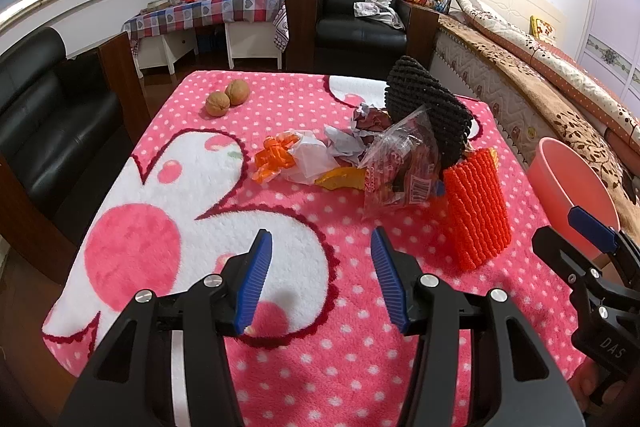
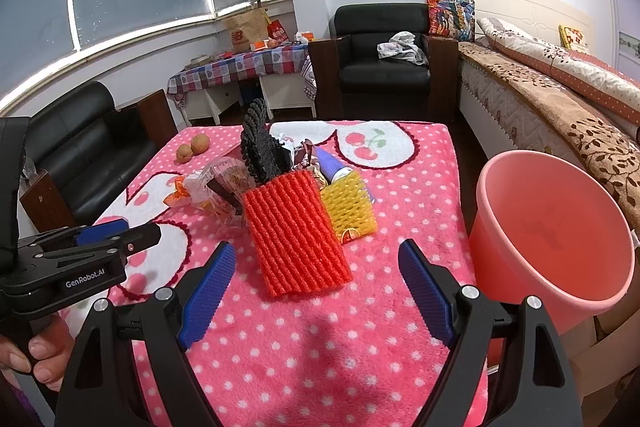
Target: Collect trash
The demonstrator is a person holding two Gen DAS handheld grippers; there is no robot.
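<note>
Since the round pink plastic basin [image 2: 552, 227] shows only a bare inner wall, the collecting looks barely begun, if begun at all; its very bottom is not clearly visible. Taking that basin as the landmark, everything lies to its left on the pink polka-dot fleece blanket [image 1: 304, 307].

Farthest left of the basin, and farthest back, sit two brown walnuts [image 1: 228, 98], touching each other and well apart from the litter; whether they count as trash I cannot tell. Nearer the basin comes the heap: a crumpled orange plastic wrapper [image 1: 274, 159], a white crumpled tissue [image 1: 310, 157] touching it, a clear crinkly snack bag with red print [image 1: 400, 167], and behind that a black foam fruit net [image 1: 424, 103] standing up out of the pile. Closer still, a red-orange ribbed foam fruit sleeve [image 2: 296, 239] leans toward the cameras, with a yellow foam mesh sleeve [image 2: 350, 207] just beside it on the basin side, and a purple tube [image 2: 332, 165] poking out behind the yellow one.

The left gripper [image 1: 320, 279] hovers over the blanket with its jaws apart, holding nothing. The right gripper [image 2: 316, 287] hangs with its jaws spread wide and empty, lined up on the red-orange sleeve, the piece nearest to it. By my reading, every piece remains to be moved across to the basin.
</note>
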